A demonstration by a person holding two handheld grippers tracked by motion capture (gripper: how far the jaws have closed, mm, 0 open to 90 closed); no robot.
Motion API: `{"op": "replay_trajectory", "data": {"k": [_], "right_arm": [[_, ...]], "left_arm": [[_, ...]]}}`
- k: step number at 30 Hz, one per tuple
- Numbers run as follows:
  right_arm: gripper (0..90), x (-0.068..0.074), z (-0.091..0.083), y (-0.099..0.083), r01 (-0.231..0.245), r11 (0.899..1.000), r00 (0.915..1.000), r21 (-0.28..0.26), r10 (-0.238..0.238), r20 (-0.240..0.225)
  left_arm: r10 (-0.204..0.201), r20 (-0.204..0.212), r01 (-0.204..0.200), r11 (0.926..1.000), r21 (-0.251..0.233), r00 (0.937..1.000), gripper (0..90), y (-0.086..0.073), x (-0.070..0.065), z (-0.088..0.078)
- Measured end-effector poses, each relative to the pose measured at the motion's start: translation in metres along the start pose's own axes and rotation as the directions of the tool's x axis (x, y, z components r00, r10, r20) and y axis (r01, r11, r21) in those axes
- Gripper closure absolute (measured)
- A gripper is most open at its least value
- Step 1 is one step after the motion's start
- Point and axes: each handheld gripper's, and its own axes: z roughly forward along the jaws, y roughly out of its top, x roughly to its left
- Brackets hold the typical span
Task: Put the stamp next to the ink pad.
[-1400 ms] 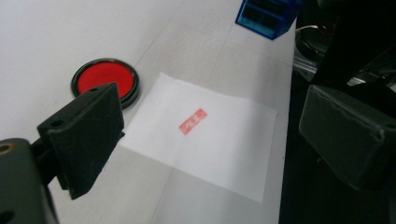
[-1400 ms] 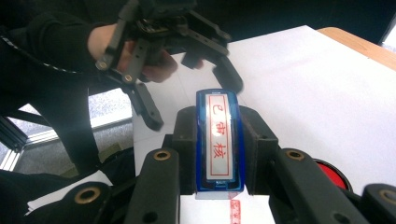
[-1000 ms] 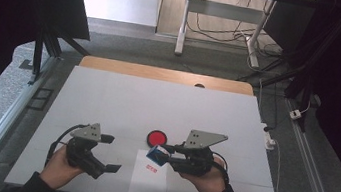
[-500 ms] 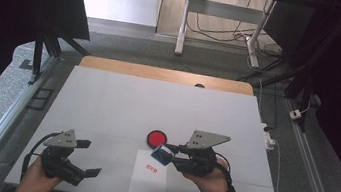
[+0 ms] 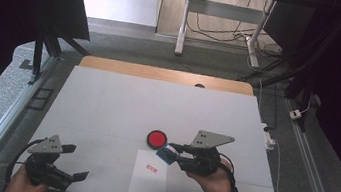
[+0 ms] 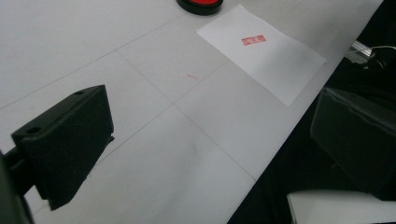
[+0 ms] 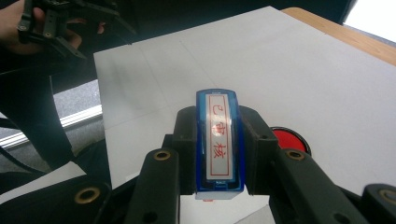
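Now the right claw (image 5: 173, 155) squeezes the blue stamp (image 7: 218, 142) just above the paper (image 5: 150, 175) beside the red ink pad (image 5: 157, 138), while the left claw (image 5: 77, 176) hangs open at the worktop's (image 5: 157, 104) near corner.

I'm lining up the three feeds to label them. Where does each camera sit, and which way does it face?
High view: above the table's near edge, facing forward and down; both hands, left gripper, right gripper.
Left gripper view: along open jaws toward stamped paper.
Right gripper view: along jaws shut on blue stamp.
All three share the red ink pad.
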Motion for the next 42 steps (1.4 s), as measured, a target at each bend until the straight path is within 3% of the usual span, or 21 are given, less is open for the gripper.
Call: {"op": "replay_trajectory", "data": {"k": [10,23,35,42], "right_arm": [[70.7,-0.005,-0.006,-0.006,-0.021,1.0,0.999,0.011,0.021,0.04],[70.7,-0.016,-0.016,-0.019,-0.053,0.998,0.9914,0.038,0.048,0.122],[70.7,-0.031,-0.024,-0.032,-0.081,0.994,0.9756,0.077,0.063,0.21],[70.7,-0.045,-0.026,-0.04,-0.106,0.99,0.9601,0.097,0.077,0.269]], "left_arm": [[-0.041,-0.03,0.041,0.9991,-0.013,0.9987,0.0,-0.005,0.003,-0.008],[-0.041,-0.054,0.041,0.9991,0.004,0.9977,0.0,-0.005,0.002,-0.007],[-0.038,-0.058,0.039,0.9992,0.009,0.9976,0.0,-0.005,0.001,-0.007],[-0.041,-0.063,0.042,0.9991,0.012,0.9972,0.0,-0.005,0.001,-0.006]]}}
